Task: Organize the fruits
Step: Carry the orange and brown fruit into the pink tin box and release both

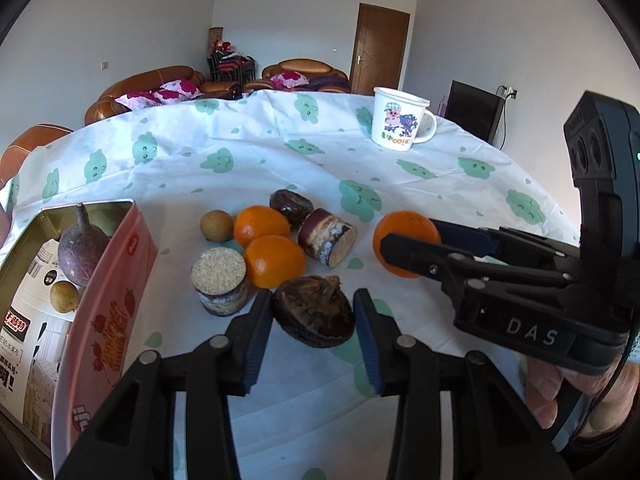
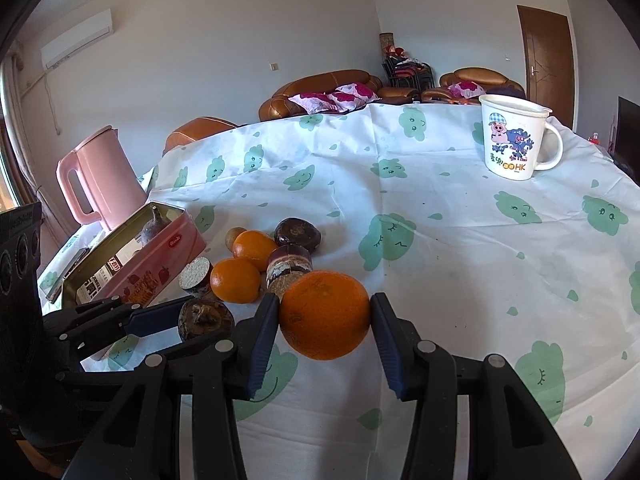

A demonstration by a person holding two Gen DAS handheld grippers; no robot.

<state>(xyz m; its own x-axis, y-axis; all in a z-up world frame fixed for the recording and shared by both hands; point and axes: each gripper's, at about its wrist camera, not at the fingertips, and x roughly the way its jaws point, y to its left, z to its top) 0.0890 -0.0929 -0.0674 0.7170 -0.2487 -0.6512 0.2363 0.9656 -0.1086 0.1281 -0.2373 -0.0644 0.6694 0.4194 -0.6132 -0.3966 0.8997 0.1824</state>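
My left gripper (image 1: 314, 308) is shut on a wrinkled dark brown fruit (image 1: 314, 312) that rests on the cloth, one pad against each side. My right gripper (image 2: 324, 304) is shut on a large orange (image 2: 324, 314); in the left wrist view this orange (image 1: 406, 240) sits to the right of the pile. Behind lie two smaller oranges (image 1: 262, 226) (image 1: 274, 260), a tan round fruit (image 1: 216, 226), another dark fruit (image 1: 290, 202) and two short purple-skinned cut cylinders (image 1: 218, 280) (image 1: 328, 240). An open pink tin (image 1: 116, 300) at the left holds a purple fruit (image 1: 82, 250) and a small tan one (image 1: 64, 296).
A white cartoon mug (image 2: 516, 140) stands at the far right of the table. A pink kettle (image 2: 100, 176) stands behind the tin at the left edge. The cloth (image 2: 460, 260) has green cloud prints. Sofas and a door are beyond the table.
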